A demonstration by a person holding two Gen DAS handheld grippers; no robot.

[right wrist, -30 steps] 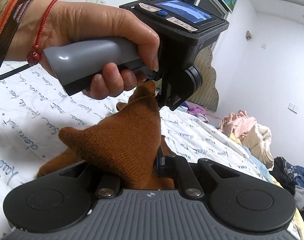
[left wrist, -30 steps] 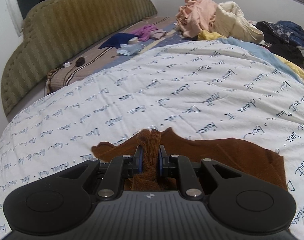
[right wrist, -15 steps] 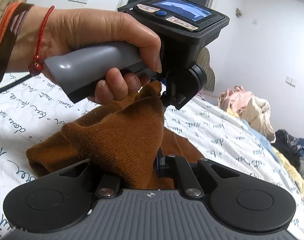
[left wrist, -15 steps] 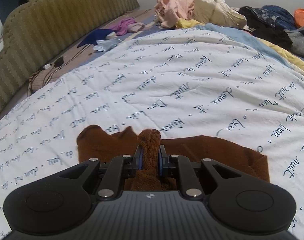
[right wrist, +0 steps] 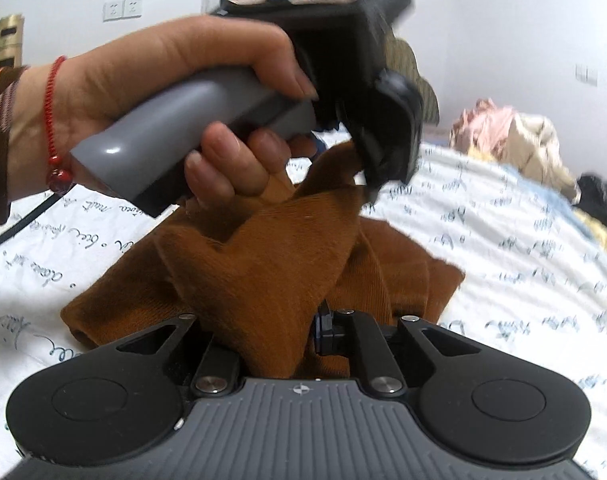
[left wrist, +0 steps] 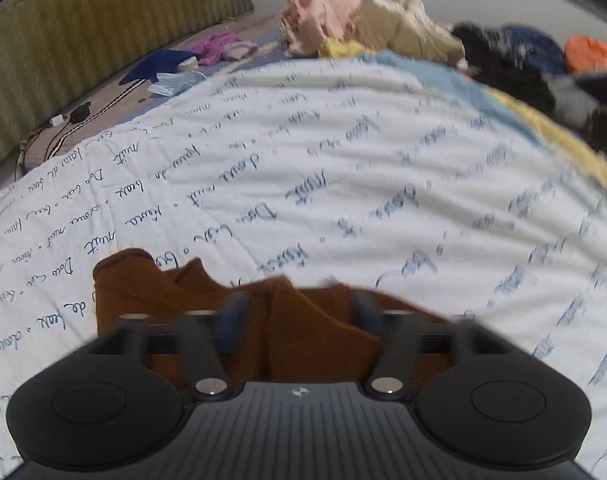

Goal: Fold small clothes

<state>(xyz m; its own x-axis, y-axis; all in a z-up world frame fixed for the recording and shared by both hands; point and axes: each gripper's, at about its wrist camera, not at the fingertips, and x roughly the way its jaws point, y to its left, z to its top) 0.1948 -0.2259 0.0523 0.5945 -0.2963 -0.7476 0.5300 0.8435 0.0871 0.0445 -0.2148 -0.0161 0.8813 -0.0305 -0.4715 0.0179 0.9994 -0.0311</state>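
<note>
A rust-brown knit garment (left wrist: pixel 143 292) lies bunched on the white bedspread with blue script (left wrist: pixel 343 160). My left gripper (left wrist: pixel 299 304) hangs low over it. Its jaws are opening and stand wide, with a ridge of the brown knit between the fingers and neither pad pressing on it. In the right wrist view a hand (right wrist: pixel 163 80) holds the left tool just above the garment (right wrist: pixel 263 264). My right gripper (right wrist: pixel 299 320) is shut on a raised fold of that garment, and the cloth drapes over and hides its left finger.
An olive padded headboard (left wrist: pixel 83 20) runs along the far left. A heap of pink and cream clothes (left wrist: pixel 363 12) and dark clothes (left wrist: pixel 523 60) lie at the far side. Small items and a cable (left wrist: pixel 75 114) rest on the striped sheet by the headboard.
My left jaws, shut on a brown fold earlier, now stand wide apart and the fold has slumped between them. The right gripper keeps its grip and has rolled and dipped.
</note>
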